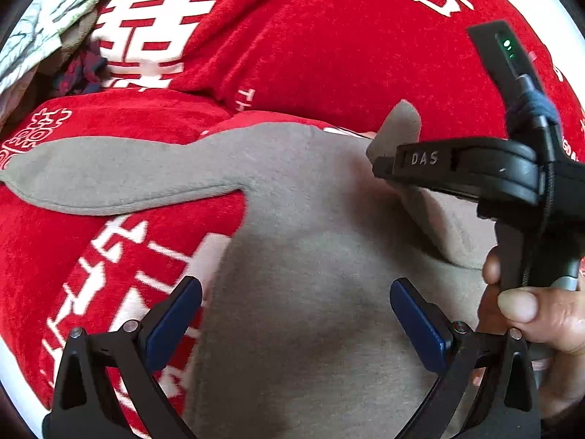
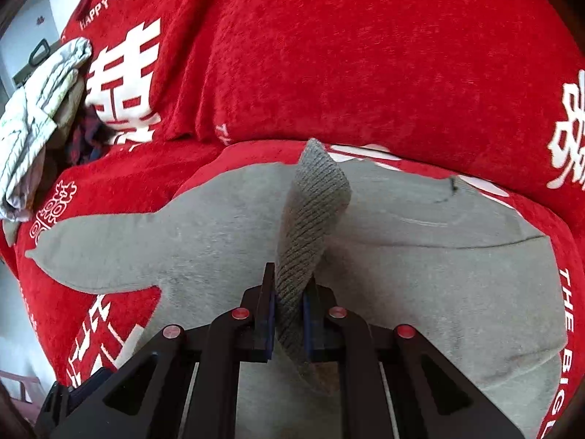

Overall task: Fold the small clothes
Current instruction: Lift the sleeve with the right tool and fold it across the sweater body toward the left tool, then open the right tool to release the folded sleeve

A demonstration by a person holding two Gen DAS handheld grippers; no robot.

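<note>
My right gripper (image 2: 289,307) hides the end of the ribbed cuff (image 2: 310,216) it pinches, lifted over the grey top (image 2: 420,292) spread on the red blanket (image 2: 329,55). My left gripper (image 1: 296,322) hovers spread wide and empty above the top's body, pointing steeply down.

Left tool (image 1: 296,325) gapes over grey garment (image 1: 292,256); right tool (image 1: 384,162) pinches its cuff (image 1: 400,124).

Bright, even daylight. Soft shadows fall on the grey garment (image 1: 310,256) under the right hand-held gripper (image 1: 380,162). Strong fisheye bending with dark corners; near-left red cover (image 1: 109,292) looks motion-blurred.
</note>
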